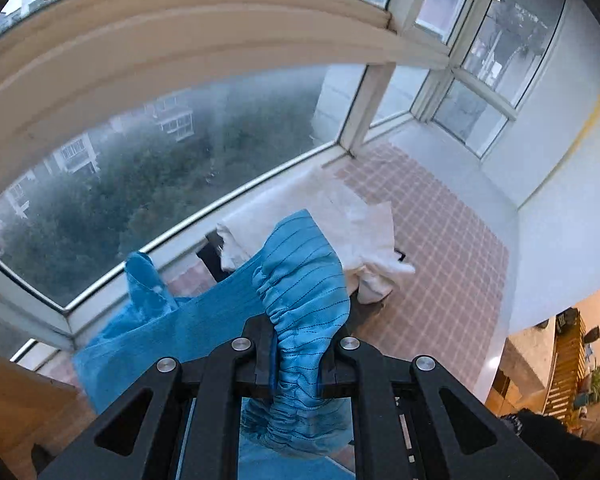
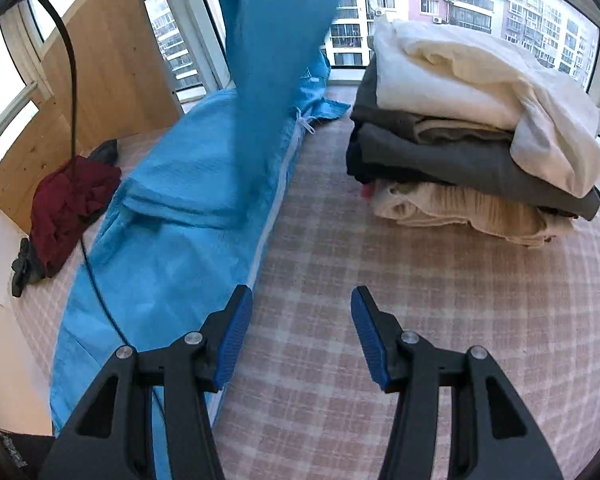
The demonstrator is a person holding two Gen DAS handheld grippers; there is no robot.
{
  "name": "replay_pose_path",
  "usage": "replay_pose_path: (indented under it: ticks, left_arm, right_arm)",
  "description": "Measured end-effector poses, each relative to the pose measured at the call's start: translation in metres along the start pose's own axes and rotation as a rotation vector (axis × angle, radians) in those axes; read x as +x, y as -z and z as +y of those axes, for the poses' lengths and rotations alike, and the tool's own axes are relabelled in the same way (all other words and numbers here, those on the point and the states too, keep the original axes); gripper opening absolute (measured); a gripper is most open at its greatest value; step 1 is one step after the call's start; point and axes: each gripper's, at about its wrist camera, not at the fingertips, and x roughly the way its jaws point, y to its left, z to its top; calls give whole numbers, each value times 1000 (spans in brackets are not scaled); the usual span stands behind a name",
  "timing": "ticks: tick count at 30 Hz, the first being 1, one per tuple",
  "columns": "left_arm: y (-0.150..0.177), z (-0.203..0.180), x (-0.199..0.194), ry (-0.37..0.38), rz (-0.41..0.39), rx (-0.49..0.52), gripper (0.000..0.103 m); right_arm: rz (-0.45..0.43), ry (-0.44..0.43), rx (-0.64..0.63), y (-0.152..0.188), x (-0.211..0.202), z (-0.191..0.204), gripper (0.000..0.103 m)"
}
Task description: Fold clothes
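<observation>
Up by the window, the left gripper (image 1: 298,364) pinches the blue garment's (image 1: 300,280) cuff; the right gripper (image 2: 302,332) hangs half open, holding nothing.

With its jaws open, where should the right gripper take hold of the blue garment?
Best the zipper edge of the blue garment, just beyond the right gripper: it lies flat on the checked cover, so coming in low from the cover side looks easiest. The left gripper already pinches the elastic cuff.

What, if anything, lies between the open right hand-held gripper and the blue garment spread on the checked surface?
Nothing visible blocks it. The right hand-held gripper hangs open over bare checked cover, and the blue garment lies just beside its left finger. A thin black cable crosses the garment there.
</observation>
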Motion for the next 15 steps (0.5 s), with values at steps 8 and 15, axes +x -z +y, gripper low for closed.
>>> replay_pose_path:
  ticks: [8, 15]
  left_arm:
    - [46, 76, -19, -43, -5, -124, 11]
    - [92, 148, -76, -101, -42, -226, 11]
  right_arm:
    - [17, -65, -74, -24, 30, 39, 51]
    - [40, -117, -95, -52, 68, 87, 51]
